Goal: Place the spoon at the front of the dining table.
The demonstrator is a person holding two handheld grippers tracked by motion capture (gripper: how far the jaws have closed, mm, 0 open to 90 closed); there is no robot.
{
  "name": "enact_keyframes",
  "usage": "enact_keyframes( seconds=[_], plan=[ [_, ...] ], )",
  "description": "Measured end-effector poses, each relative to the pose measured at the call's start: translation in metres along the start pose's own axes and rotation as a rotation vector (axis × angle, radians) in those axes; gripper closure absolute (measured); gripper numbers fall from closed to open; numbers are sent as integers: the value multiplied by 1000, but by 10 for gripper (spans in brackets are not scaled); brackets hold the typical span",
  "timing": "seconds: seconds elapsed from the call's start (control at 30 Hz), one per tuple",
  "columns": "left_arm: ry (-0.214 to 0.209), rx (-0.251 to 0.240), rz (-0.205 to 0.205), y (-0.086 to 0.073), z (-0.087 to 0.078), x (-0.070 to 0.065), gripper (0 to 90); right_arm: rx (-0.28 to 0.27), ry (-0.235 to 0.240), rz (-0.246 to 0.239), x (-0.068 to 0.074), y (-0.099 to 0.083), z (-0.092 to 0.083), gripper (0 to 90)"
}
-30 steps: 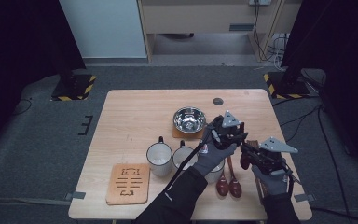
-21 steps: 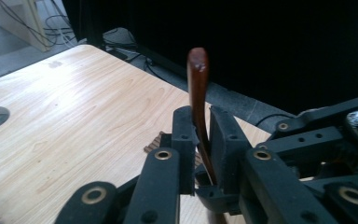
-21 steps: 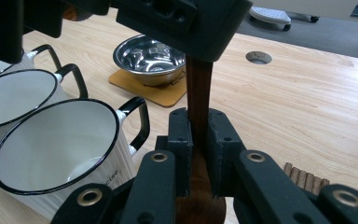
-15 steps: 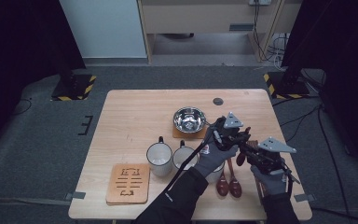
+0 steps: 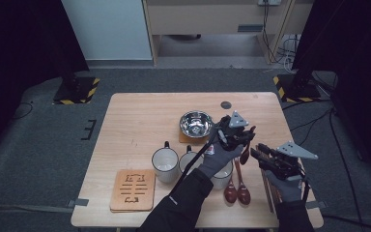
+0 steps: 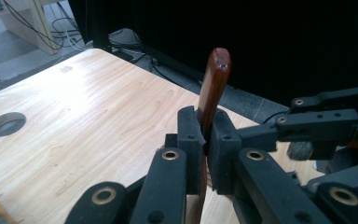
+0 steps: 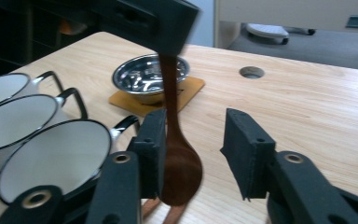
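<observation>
Fingers of the left gripper (image 6: 204,140) are clamped tight on the handle of a dark wooden spoon (image 6: 214,84), pads pressing both sides, w/ the handle end sticking up past them. In the right gripper view that same spoon (image 7: 177,158) hangs handle-up, bowl down, just above the table (image 7: 307,107). Right gripper (image 7: 193,154) has its jaws part-open and they've just been opening; the spoon bowl sits between them, up against the left pad or nearly so, clear gap to the other pad. Can't quite tell if that pad touches the bowl, view is blurred there.

High view: left gripper (image 5: 239,134) is over the right-centre of the table (image 5: 135,116), gloved left hand (image 5: 218,157) behind it, spoon (image 5: 245,153) dangling from it. Right gripper (image 5: 265,155) is just beside, to the right and nearer the person, pointing at the spoon.

Two more wooden spoons (image 5: 236,191) lie flat side by side on the table below the hands. Three white mugs (image 7: 42,154) w/ dark rims stand close together near the front, left of the spoons. Steel bowl (image 5: 196,123) sits on a small brown coaster (image 7: 189,91) behind them. Carved wooden trivet (image 5: 132,188) lies at the front left. Round hole (image 5: 226,104) in the tabletop is near the far edge.
</observation>
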State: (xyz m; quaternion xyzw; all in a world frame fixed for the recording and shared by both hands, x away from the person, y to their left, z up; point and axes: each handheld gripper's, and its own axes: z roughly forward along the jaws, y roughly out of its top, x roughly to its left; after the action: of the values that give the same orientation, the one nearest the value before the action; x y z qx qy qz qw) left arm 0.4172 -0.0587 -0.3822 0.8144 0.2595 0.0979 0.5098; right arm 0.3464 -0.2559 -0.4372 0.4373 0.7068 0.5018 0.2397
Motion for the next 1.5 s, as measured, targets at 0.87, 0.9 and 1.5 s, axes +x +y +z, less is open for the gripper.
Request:
enact_keyframes(
  seconds=[0.87, 0.9, 1.5],
  plan=[
    [49, -105, -46, 15, -29, 33, 839, 59, -167, 9, -35, -21, 6, 276],
    [51, -107, -47, 16, -31, 34, 839, 60, -174, 5, -35, -21, 6, 272],
    [108, -151, -86, 17, -53, 61, 839, 112, -241, 59, -60, -42, 8, 201]
  ],
)
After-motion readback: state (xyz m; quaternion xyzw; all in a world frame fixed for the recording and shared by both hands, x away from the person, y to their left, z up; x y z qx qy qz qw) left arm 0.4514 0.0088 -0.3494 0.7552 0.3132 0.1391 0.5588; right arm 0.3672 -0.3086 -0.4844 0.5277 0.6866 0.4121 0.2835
